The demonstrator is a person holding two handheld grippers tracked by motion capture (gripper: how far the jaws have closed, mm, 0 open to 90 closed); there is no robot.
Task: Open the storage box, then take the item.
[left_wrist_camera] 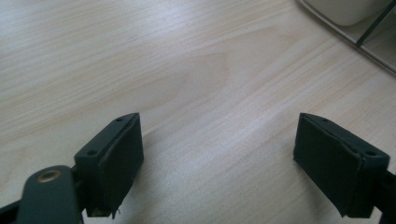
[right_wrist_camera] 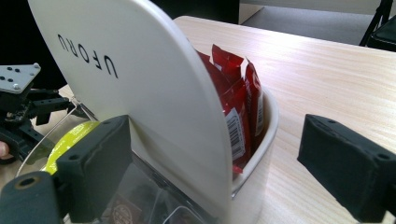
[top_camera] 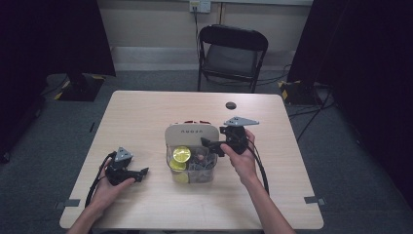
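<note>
Chair (top_camera: 232,53) beyond table (top_camera: 146,112), behind organizer (top_camera: 191,134).

A bare recording room or lab: a pale wooden table (top_camera: 146,112) stands on grey carpet, with a black folding chair (top_camera: 231,53) behind it, dark curtains to both sides, tripod feet and taped cables nearby.
</note>
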